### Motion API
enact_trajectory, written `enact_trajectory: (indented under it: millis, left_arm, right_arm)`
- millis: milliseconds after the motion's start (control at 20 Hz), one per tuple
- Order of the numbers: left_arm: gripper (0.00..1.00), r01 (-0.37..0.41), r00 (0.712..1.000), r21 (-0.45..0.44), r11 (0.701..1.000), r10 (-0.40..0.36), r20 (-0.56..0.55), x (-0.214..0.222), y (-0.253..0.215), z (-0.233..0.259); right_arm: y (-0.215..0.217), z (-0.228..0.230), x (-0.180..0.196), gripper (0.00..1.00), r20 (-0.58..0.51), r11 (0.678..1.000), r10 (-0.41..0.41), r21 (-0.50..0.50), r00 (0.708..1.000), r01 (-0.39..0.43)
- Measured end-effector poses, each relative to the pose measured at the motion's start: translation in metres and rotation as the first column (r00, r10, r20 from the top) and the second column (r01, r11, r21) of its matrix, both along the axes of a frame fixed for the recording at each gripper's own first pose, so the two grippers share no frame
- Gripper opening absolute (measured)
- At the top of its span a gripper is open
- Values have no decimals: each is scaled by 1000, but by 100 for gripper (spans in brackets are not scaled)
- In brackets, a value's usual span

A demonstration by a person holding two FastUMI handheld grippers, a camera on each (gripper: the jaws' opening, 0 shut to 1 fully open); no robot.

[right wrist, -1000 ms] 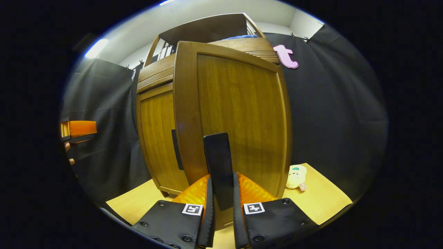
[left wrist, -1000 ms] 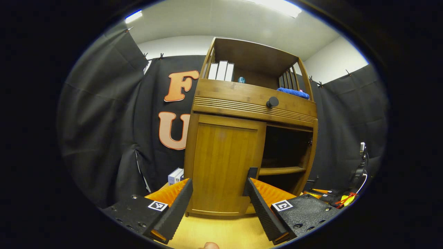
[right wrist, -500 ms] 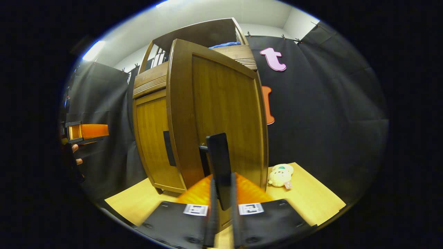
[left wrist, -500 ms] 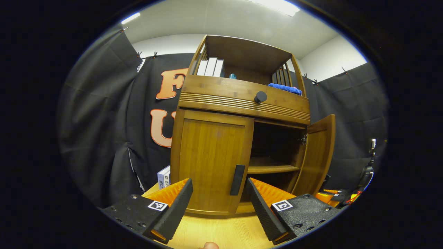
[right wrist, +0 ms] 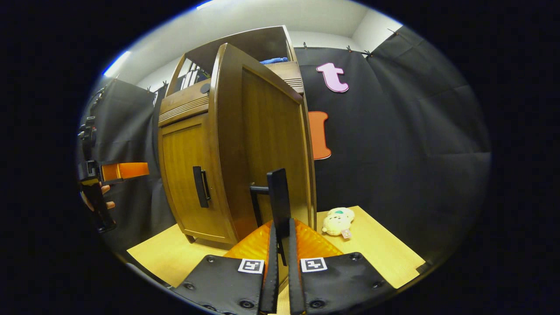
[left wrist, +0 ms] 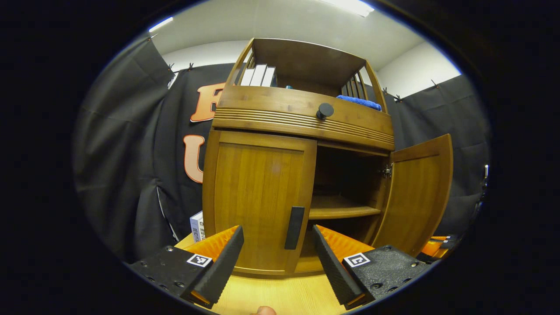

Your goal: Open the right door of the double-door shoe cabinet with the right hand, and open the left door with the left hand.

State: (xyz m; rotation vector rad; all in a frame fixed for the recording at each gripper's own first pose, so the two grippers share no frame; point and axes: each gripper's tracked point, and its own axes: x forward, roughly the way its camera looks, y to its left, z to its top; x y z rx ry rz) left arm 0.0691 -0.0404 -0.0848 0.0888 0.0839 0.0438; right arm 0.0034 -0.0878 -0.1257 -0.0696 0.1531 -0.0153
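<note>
Right door (left wrist: 418, 192) stands swung out, its handle (right wrist: 279, 205) pinched by the right gripper (right wrist: 280, 262); left gripper (left wrist: 275, 258) (jaws spread) faces the closed left door (left wrist: 258, 201).

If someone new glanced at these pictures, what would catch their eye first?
The wooden shoe cabinet fills the middle, its right door swung wide on a dark shelf. The right gripper is clamped on that door's handle, while the left gripper gapes before the closed left door.

Ridged fingers (left wrist: 218, 267), square tags, screws
</note>
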Motion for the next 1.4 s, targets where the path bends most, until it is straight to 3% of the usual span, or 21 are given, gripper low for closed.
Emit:
enact_trajectory:
  millis: [50,150,300,350,400,450,500,600,650,850,950,1400]
  left_arm:
    - [92,0,1000,2,1000,0,1,4,-2,-2]
    - [92,0,1000,8,1000,0,7,11,-7,-4]
    - [92,4,1000,5,1000,-5,16,26,-16,-9]
    - [92,7,1000,4,1000,-7,15,32,-19,-13]
    - [92,8,1000,7,1000,-8,11,39,-22,-16]
    - [92,8,1000,12,1000,-8,6,45,-24,-21]
    - [95,-1,1000,15,1000,1,-3,53,-25,-26]
    - [92,-5,1000,7,1000,5,-19,63,-29,-36]
    - [92,-5,1000,2,1000,5,-27,71,-32,-42]
    - [92,-33,999,8,999,33,-39,92,-31,-60]
    - [95,-31,999,13,999,31,-41,100,-33,-65]
    - [92,-37,999,46,998,38,-24,136,-26,-78]
  right_arm:
    - [-7,1,-3,17,3,1000,-10,1,1000,10]
    - [-19,4,-5,7,12,1000,-22,-6,1000,22]
    - [-38,9,-7,16,16,999,-40,-4,999,40]
    - [-44,10,-10,11,16,999,-45,-2,999,46]
    - [-48,11,-13,16,18,999,-48,-1,999,48]
    - [-53,13,-16,11,21,999,-51,-1,998,51]
    - [-59,13,-18,11,26,998,-59,-6,998,59]
    - [-74,13,-23,16,37,995,-91,-37,995,92]
    - [-83,15,-25,11,47,992,-113,-53,992,115]
    - [-116,29,-39,8,86,980,-180,-70,980,186]
    - [-116,32,-44,8,79,986,-162,-33,984,166]
    - [-114,40,-50,9,90,988,-154,11,984,154]
